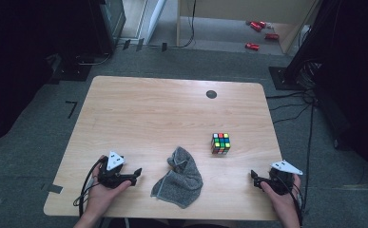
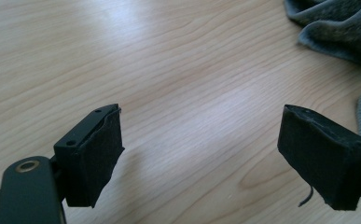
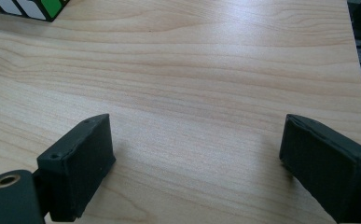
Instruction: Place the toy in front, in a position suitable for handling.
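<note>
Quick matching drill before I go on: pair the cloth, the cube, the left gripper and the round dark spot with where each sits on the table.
1 grey cloth
2 puzzle cube
3 left gripper
4 round dark spot

a far edge, right of centre
b near edge, middle
c near left corner
d right of centre, beyond the cloth

Pairs: 1-b, 2-d, 3-c, 4-a

Crumpled grey knit cloth; multicoloured puzzle cube, black-edged squares; pale wood-grain table; black gripper jaws.
</note>
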A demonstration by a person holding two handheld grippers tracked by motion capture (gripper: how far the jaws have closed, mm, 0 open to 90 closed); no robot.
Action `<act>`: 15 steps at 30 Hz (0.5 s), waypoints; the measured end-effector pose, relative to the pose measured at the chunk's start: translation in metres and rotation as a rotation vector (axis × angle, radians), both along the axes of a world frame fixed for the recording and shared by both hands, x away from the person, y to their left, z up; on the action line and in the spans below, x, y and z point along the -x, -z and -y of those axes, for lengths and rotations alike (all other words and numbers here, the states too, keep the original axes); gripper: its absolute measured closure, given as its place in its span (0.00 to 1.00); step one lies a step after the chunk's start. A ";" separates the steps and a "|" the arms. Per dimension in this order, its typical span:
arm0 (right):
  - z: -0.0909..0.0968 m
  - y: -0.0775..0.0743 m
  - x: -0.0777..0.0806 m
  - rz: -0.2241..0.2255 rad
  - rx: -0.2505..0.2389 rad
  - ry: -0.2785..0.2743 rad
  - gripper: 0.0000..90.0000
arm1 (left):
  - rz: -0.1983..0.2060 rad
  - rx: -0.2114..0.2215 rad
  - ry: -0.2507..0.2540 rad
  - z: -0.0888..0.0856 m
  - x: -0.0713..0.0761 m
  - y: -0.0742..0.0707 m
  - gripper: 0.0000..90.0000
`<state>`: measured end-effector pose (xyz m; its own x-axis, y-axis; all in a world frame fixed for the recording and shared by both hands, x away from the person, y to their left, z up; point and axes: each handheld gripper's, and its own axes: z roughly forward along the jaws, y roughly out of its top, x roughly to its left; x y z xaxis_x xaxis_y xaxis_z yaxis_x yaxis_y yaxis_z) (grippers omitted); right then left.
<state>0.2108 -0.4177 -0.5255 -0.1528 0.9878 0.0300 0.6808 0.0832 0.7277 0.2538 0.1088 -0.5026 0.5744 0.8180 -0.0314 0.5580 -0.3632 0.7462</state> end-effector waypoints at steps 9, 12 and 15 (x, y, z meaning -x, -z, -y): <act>0.000 0.000 0.000 0.001 0.001 -0.001 0.10 | 0.005 0.017 0.061 0.027 0.000 -0.002 0.16; 0.000 0.000 0.000 0.002 0.000 -0.004 0.10 | 0.006 0.023 0.086 0.038 0.000 -0.003 0.16; 0.000 0.000 0.000 0.000 0.002 -0.008 0.10 | 0.006 0.024 0.101 0.045 0.000 -0.002 0.16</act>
<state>0.2113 -0.4178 -0.5255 -0.1611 0.9865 0.0281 0.6799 0.0903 0.7278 0.2542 0.0643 -0.5007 0.6540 0.7550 -0.0465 0.5152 -0.3996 0.7582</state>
